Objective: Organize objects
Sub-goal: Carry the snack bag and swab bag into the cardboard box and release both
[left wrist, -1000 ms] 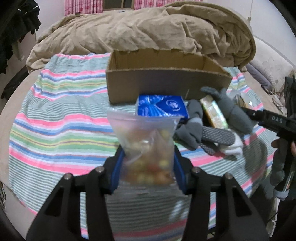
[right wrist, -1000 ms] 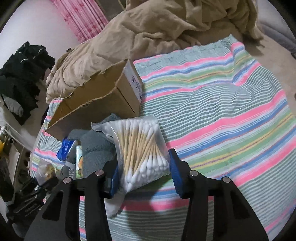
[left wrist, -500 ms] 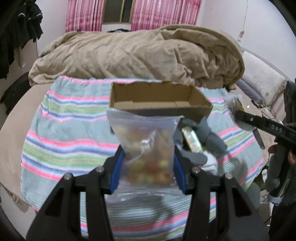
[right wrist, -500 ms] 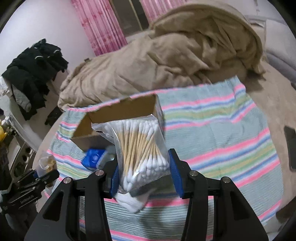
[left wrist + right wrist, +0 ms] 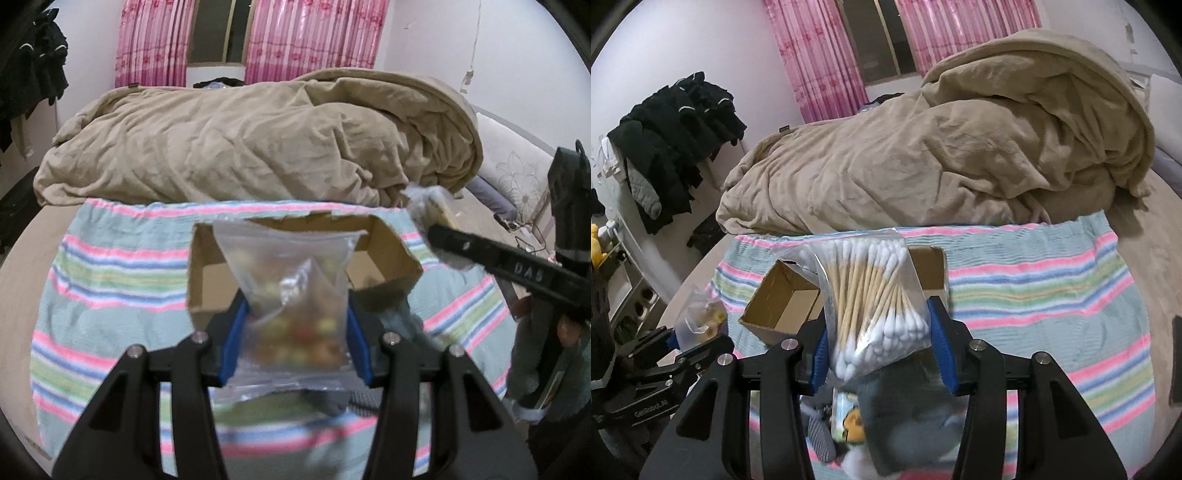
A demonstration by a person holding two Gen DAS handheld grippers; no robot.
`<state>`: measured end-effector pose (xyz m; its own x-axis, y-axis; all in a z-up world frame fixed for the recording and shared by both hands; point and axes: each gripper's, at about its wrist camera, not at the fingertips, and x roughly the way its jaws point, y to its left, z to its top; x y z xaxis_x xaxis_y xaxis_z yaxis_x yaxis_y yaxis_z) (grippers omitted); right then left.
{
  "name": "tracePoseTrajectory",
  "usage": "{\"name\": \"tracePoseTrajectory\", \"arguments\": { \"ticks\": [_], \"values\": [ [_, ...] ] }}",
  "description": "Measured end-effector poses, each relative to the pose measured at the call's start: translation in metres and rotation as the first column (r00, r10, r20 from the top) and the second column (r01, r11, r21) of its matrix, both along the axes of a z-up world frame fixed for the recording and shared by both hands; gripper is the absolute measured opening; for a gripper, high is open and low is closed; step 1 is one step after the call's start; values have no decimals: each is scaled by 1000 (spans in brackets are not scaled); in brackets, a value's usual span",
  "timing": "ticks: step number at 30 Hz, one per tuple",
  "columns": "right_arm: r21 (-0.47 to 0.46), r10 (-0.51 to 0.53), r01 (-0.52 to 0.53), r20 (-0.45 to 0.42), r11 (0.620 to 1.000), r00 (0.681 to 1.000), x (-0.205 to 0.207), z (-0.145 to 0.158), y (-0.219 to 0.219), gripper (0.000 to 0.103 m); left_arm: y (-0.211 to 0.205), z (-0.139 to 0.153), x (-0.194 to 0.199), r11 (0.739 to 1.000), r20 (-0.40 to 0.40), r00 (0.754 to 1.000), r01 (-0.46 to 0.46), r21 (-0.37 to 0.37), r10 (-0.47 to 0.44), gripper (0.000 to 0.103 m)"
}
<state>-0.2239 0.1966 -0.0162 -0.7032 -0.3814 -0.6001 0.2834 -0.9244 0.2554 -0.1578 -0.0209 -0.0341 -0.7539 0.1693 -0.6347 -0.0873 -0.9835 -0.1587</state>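
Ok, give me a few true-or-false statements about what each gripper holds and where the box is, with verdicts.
1. The left gripper holds a clear bag of small colourful pieces. True.
2. The right gripper is empty. False: its jaws are shut on a bag of cotton swabs.
3. The cardboard box is closed. False: it is open on top.
4. The box sits on a striped blanket. True.

Your path to the open cardboard box point(image 5: 384, 254) is unobstructed from above; the heaped blanket point(image 5: 258, 140) blocks the far side.
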Motion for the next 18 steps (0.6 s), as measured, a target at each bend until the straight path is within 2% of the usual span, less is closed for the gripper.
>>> {"name": "tracePoseTrajectory", "arguments": {
  "ticks": [5, 10, 14, 18],
  "values": [
    [15, 10, -11, 21, 1000, 1000, -23, -13, -11, 50, 2, -8, -36, 1000, 8, 1000, 12, 5, -12, 50],
    [33, 24, -25, 48, 999, 999, -39, -29, -21, 50, 3, -29, -70, 1000, 64, 998, 20, 17, -21, 50],
    [52, 25, -29, 81, 998, 996, -48, -47, -25, 51, 2, -46, -79, 999, 110, 994, 8, 35, -12, 51],
    [59, 13, -19, 99, 998, 995, -49, -55, -24, 56, 5, -47, -81, 1000, 123, 992, -1, 22, -2, 55]
  ]
}}
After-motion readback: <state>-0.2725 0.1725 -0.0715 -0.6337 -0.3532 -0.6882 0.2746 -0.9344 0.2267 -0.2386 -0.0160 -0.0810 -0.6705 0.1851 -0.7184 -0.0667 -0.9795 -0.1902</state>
